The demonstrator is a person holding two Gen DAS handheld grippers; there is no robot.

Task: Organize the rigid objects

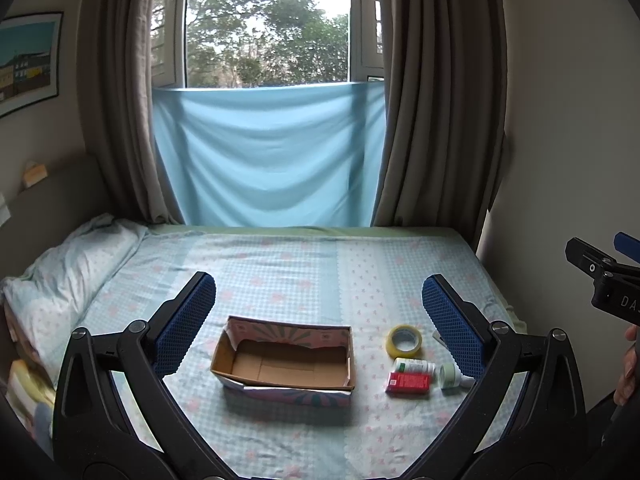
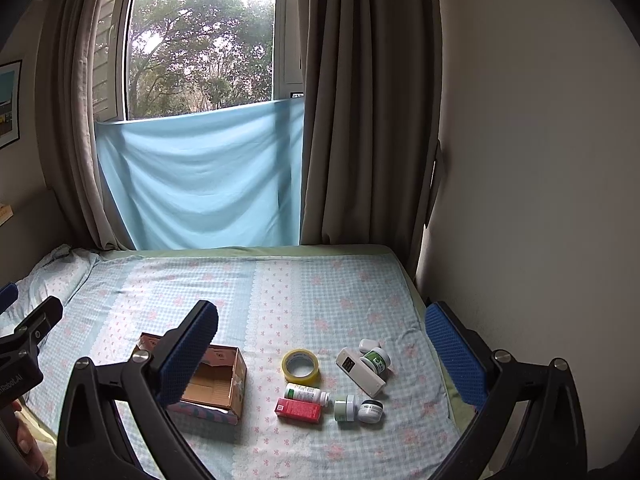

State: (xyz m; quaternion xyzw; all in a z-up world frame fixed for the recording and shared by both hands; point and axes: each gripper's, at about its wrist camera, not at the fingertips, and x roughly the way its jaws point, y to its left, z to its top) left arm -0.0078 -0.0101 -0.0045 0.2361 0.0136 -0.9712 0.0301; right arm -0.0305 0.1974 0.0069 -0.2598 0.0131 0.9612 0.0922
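The box [image 1: 284, 360] sits open-topped on the bed [image 1: 304, 264], its cardboard floor bare, near the front and left of the small things. Just right of it lies the tape [image 1: 405, 340], a yellowish roll lying flat. In front of the tape a white bottle [image 1: 414, 366] lies on its side, touching or nearly touching the red carton [image 1: 408, 383] in front of it. Right of the carton a green-labelled jar [image 1: 450, 376] lies tipped over; in the right wrist view a second, dark-labelled jar [image 2: 370, 411] lies just beside it. Behind these, right of the tape, a white remote [image 2: 360, 372] lies slantwise with another green-labelled jar [image 2: 376, 360] resting on or against it; a small white cap-like piece [image 2: 366, 345] lies just behind that jar. The left gripper [image 1: 320, 320] hovers above the bed with its jaws spread wide, the box between them in its view, touching nothing. The right gripper [image 2: 322, 352] likewise hangs with jaws wide apart, framing the tape, bottles and jars, holding nothing. Each gripper shows at the edge of the other's view. A pillow [image 1: 72, 272] lies at the bed's left end. Behind the bed hang a blue cloth [image 1: 268, 156] across the lower window [image 1: 268, 24] and brown curtains [image 1: 432, 92] on both sides.
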